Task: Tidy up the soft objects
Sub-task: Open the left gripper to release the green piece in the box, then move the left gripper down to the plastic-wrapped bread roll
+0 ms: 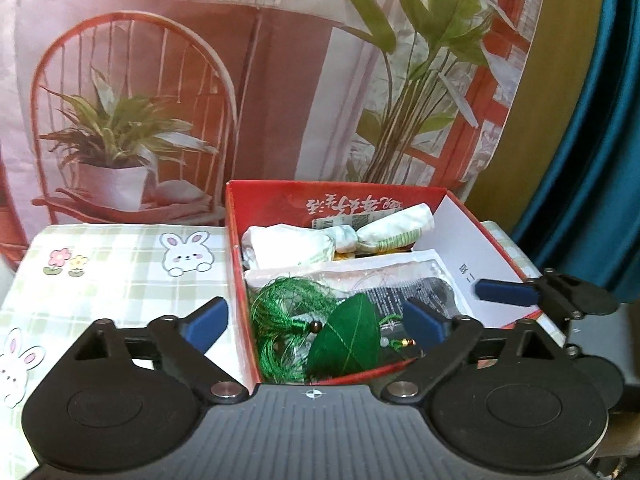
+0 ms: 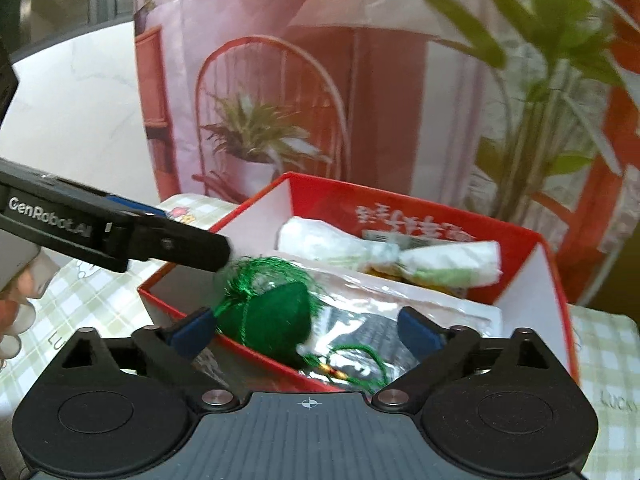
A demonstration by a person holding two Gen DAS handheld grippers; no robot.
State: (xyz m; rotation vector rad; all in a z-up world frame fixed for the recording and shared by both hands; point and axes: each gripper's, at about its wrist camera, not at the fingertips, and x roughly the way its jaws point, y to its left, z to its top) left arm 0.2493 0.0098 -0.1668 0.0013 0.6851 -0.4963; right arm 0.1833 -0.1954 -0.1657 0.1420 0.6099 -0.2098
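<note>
Both grippers, left (image 1: pixel 316 320) and right (image 2: pixel 306 330), gape empty over the red cardboard box (image 1: pixel 236 280); inside, the light, squashy green stuffed tasselled sachet (image 1: pixel 346 336) is best pinched across its padded middle.

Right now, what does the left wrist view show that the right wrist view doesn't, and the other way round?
Only the left wrist view: the bunny print on the checked tablecloth, a white card leaning inside the box, and the teal curtain.

Only the right wrist view: the left hand-held gripper seen from the side, and fingers holding it.

Both: the red box, green tasselled sachet, knotted white cloth bundle, and open jaws.
</note>
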